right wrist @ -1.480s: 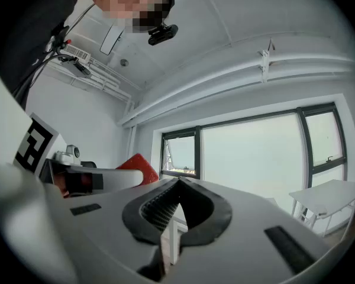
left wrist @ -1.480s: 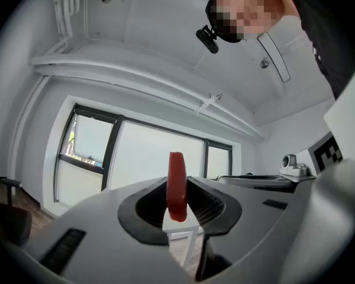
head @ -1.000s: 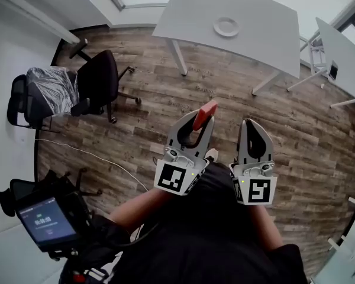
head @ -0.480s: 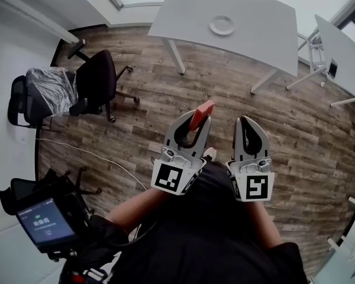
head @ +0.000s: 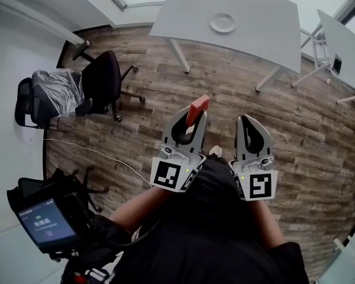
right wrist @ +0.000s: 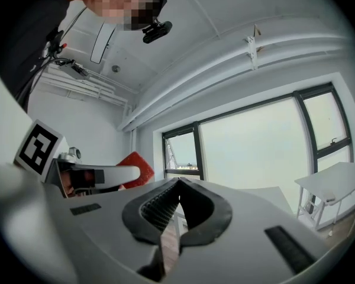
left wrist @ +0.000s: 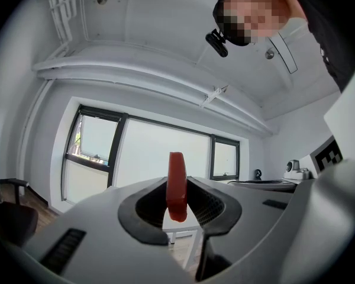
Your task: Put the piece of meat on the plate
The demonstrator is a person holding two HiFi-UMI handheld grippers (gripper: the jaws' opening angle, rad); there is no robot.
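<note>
Meat (left wrist: pixel 176 185) sits pinched edge-on in your left gripper (head: pixel 192 118), well short of the plate (head: pixel 223 22). Your right gripper (head: pixel 244 123) is closed and empty. It looks light, soft, maybe slippery; grip mid-slab.

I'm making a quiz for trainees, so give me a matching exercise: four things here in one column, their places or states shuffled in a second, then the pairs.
1 piece of meat
2 plate
3 right gripper
4 black chair

A on the white table
B shut, empty
C clamped in the left gripper
D on the wooden floor

Pairs: 1-C, 2-A, 3-B, 4-D
</note>
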